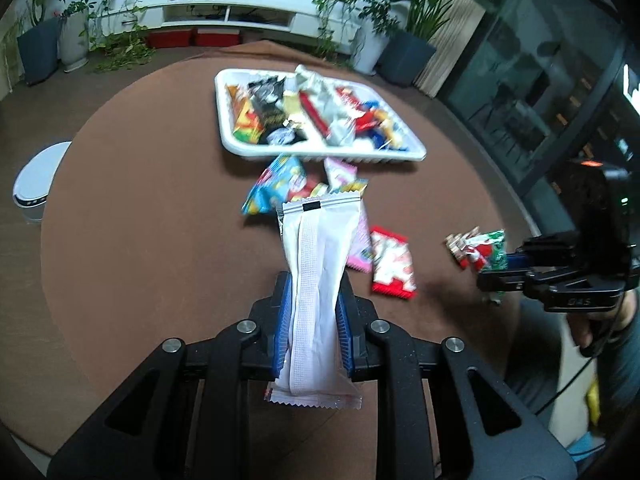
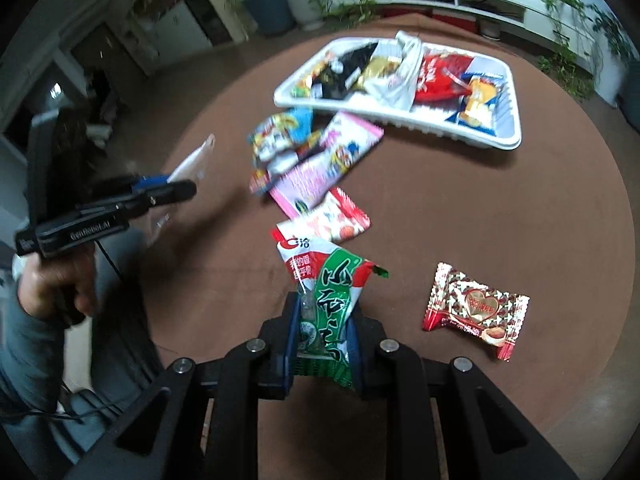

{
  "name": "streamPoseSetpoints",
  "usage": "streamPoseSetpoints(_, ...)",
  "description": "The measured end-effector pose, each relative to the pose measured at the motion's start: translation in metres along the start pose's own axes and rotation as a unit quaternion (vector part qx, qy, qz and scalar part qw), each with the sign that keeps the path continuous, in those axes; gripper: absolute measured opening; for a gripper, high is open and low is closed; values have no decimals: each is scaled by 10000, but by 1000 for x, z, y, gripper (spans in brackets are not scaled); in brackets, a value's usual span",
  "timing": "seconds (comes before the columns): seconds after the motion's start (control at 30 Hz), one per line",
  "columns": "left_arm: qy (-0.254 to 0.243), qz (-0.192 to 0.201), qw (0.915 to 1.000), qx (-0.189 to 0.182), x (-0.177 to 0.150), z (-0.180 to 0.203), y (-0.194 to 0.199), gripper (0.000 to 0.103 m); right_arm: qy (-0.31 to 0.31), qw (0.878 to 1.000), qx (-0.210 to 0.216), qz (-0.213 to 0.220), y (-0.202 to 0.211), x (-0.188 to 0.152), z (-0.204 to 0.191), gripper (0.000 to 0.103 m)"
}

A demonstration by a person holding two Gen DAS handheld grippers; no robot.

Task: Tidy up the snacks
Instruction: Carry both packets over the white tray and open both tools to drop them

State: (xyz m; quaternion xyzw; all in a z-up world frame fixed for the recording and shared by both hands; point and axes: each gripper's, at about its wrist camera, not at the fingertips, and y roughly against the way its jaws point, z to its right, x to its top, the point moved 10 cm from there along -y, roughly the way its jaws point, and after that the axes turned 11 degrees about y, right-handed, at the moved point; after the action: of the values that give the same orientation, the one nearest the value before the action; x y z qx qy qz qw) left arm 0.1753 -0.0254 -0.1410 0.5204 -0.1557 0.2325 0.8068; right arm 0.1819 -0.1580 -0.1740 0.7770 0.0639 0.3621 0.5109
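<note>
My left gripper (image 1: 314, 312) is shut on a long white snack packet (image 1: 320, 264), held above the brown round table (image 1: 140, 200); the same gripper (image 2: 172, 186) and packet (image 2: 192, 162) appear at the left of the right wrist view. My right gripper (image 2: 324, 328) is shut on a green and red snack packet (image 2: 328, 292), also seen at the right edge of the left wrist view as the green packet (image 1: 486, 254). A white tray (image 1: 224, 120) holding several snacks sits at the far side. Loose snacks lie before it: a blue packet (image 1: 272, 186), a pink packet (image 2: 320, 168) and a red-white packet (image 1: 392, 266).
A red heart-printed candy (image 2: 476, 310) lies on the table right of my right gripper. A white bin (image 1: 36, 180) stands on the floor left of the table. Potted plants (image 1: 120, 20) and a low white shelf (image 1: 224, 12) line the far wall. A hand (image 2: 56, 292) grips the left tool.
</note>
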Motion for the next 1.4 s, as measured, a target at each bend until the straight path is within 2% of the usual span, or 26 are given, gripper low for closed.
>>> streamPoseSetpoints(0.2,23,168,9997,-161,47,4,5,19,-702,9959,-36,577,22,37,42,23)
streamPoseSetpoints(0.3,78,222,9996,-172,77,1,1,19,-990,9915,-231,806,33,59,69,23)
streamPoseSetpoints(0.5,42,275,9996,-105,137,7,-20,19,-969,9884,-564,1024,39,116,95,23)
streamPoseSetpoints(0.67,-178,201,9996,19,178,30,-55,19,-995,9880,-569,1032,16,161,106,23)
streamPoseSetpoints(1.0,-304,39,9990,317,210,42,-121,19,-1388,9837,-816,803,-30,185,145,23)
streamPoseSetpoints(1.2,-279,-200,9980,531,210,30,-165,19,-1488,9811,-1091,586,-53,186,172,23)
streamPoseSetpoints(1.4,-233,-346,9970,647,204,21,-195,22,-1535,9806,-1166,364,-76,176,182,24)
